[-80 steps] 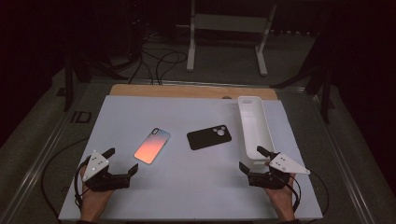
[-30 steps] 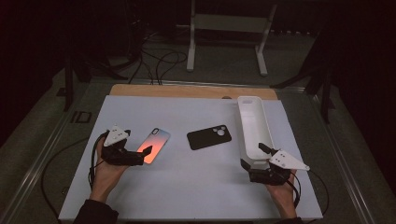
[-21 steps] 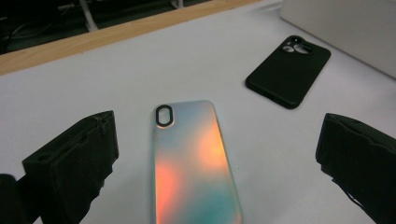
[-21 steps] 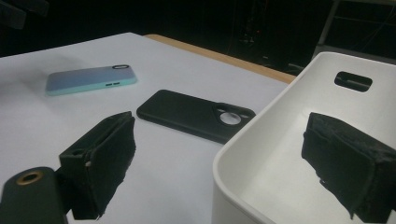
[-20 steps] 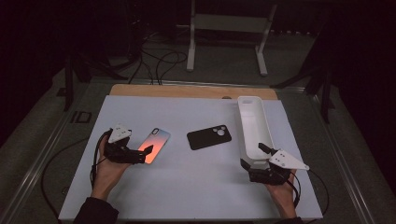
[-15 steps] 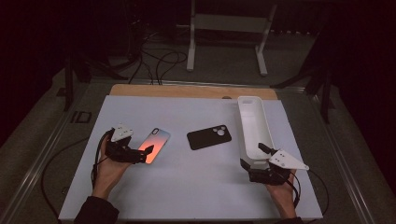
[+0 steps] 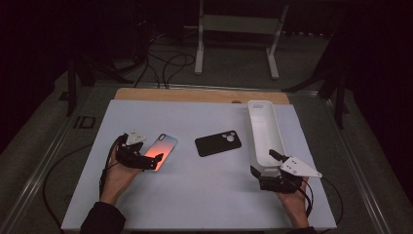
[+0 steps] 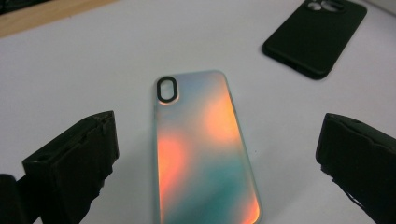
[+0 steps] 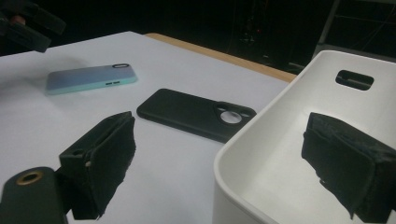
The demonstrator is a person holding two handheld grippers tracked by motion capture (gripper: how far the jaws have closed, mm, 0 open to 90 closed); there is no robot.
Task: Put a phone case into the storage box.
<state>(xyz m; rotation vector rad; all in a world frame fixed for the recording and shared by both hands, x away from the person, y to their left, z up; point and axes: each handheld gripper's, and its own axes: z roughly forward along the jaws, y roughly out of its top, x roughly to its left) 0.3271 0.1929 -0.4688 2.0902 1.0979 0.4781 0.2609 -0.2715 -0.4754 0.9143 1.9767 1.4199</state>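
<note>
Table point(image 7: 195, 195) first: you've got your left gripper point(image 7: 146, 161) down at the iridescent phone case point(image 7: 160, 150), nothing lifted yet.

White bin point(image 7: 265, 134) along the right edge sits empty, your right gripper point(image 7: 263, 168) parked at its near end, jaws apart, one outside the wall, one over the inside. Black phone case point(image 7: 218, 143) lies mid-table, untouched. Your iridescent case rests flat left of centre, long axis slanting away toward the far right, camera hole at the far end. Left jaws gape wide either side of its near end, so the grasp, lift and drop are all left, I'd say.
</note>
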